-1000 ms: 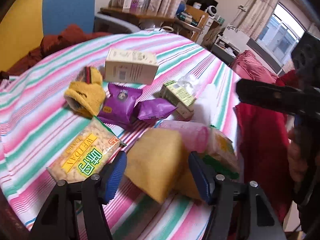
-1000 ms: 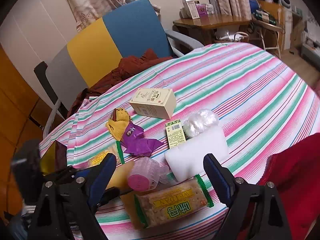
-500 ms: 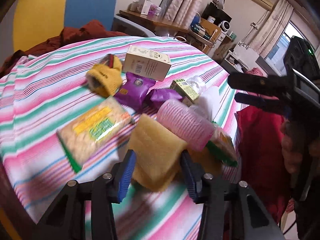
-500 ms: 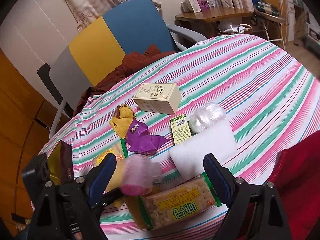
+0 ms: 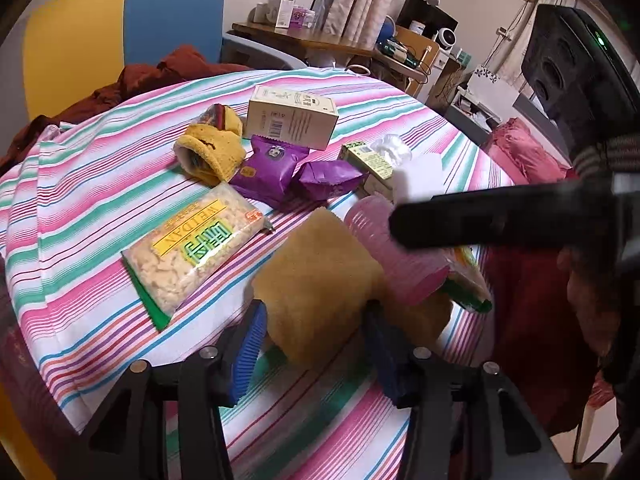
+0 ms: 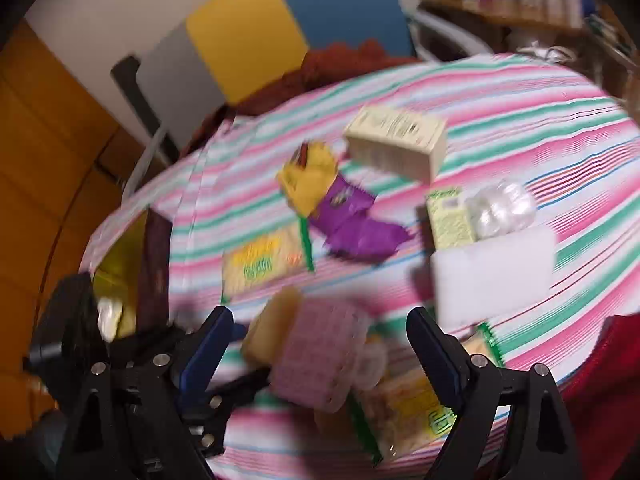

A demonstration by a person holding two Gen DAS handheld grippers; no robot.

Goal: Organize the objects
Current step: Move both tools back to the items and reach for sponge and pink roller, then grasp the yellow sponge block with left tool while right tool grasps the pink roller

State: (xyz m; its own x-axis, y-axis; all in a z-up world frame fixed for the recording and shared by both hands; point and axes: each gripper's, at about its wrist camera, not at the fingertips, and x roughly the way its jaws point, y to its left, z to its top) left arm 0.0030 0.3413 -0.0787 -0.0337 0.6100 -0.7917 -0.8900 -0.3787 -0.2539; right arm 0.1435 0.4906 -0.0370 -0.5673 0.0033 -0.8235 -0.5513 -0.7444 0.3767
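My left gripper point(image 5: 316, 344) is shut on a yellow sponge point(image 5: 320, 280) and holds it above the striped tablecloth point(image 5: 80, 208). A pink ribbed cup point(image 5: 396, 256) rests on the sponge. In the blurred right wrist view the pink cup point(image 6: 320, 356) and the sponge point(image 6: 272, 320) sit between the wide-open fingers of my right gripper point(image 6: 320, 344), which touch nothing. A cracker pack point(image 5: 192, 248), two purple packets point(image 5: 268, 168), a yellow pouch point(image 5: 212, 152) and a cream box point(image 5: 292, 116) lie on the cloth.
A white foam block point(image 6: 492, 272), a green carton point(image 6: 448, 216) and a clear plastic wad point(image 6: 500, 208) lie to the right. A second cracker pack point(image 6: 412, 408) lies at the near edge. A blue and yellow chair point(image 5: 120, 28) stands behind the table.
My left gripper closed on the yellow sponge and lifted it, with the pink cup riding on it. My right gripper moved in fast, and now brackets the cup.
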